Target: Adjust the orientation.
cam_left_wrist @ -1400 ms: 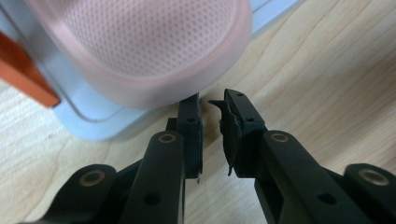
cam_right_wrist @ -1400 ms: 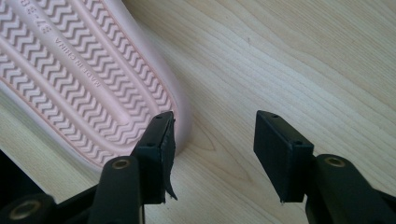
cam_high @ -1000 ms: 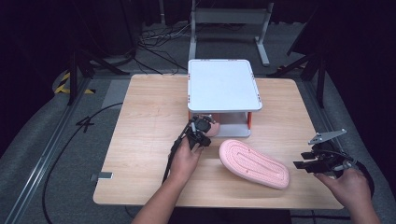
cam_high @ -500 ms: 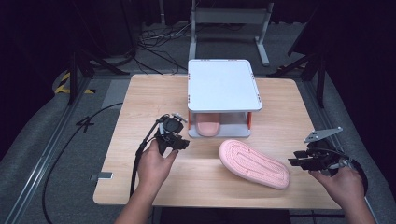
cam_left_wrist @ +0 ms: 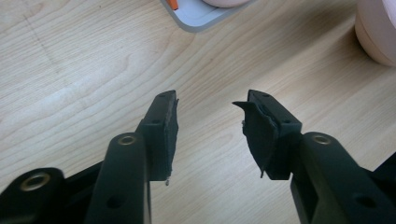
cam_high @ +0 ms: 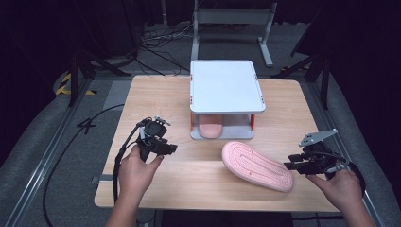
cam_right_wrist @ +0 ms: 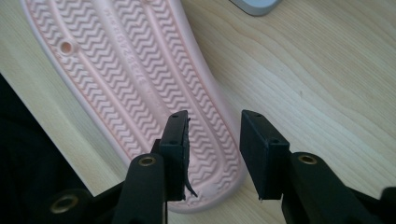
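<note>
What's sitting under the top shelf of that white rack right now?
Under the white rack's top shelf lies one pink slipper, toe end poking out toward the person. The shelf covers the rest of it, so its back end and anything farther in cannot be seen.

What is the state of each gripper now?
Left gripper: open, holding nothing.
Right gripper: open, jaws over the pink slipper edge, not gripping.

High view: fixed above the person's side, facing forward and down over the whole desk (cam_high: 161, 99). Gripper views: close, looking along their own jaws at the wood. Shared: the overturned pink slipper (cam_high: 257, 165) (cam_right_wrist: 135, 93), probably also the pink edge in the left gripper view.
</note>
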Demonstrator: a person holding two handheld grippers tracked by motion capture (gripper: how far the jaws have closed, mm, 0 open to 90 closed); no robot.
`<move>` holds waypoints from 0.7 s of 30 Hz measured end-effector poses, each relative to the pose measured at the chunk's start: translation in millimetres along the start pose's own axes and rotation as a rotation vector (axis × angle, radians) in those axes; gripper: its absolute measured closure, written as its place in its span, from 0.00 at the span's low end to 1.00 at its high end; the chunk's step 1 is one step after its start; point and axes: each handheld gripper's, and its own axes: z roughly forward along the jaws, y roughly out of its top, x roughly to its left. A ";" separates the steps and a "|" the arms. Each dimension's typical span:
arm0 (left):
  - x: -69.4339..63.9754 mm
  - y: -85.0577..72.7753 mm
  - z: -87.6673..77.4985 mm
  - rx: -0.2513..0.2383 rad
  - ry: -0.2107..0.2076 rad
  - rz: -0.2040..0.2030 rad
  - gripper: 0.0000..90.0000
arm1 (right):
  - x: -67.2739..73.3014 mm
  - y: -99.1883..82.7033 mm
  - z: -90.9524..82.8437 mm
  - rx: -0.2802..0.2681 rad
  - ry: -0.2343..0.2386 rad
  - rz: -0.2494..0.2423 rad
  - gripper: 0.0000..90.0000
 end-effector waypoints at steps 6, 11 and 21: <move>11.0 -9.3 -4.9 -0.008 0.015 -0.008 0.57 | 11.5 10.9 4.5 -0.008 0.048 -0.039 0.75; 13.6 -15.9 -7.4 -0.012 0.022 -0.028 0.57 | 24.5 21.8 10.2 0.010 0.081 -0.084 0.79; 14.3 -20.7 -6.0 -0.005 0.018 -0.040 0.57 | 55.9 39.3 18.6 0.032 0.179 -0.191 0.90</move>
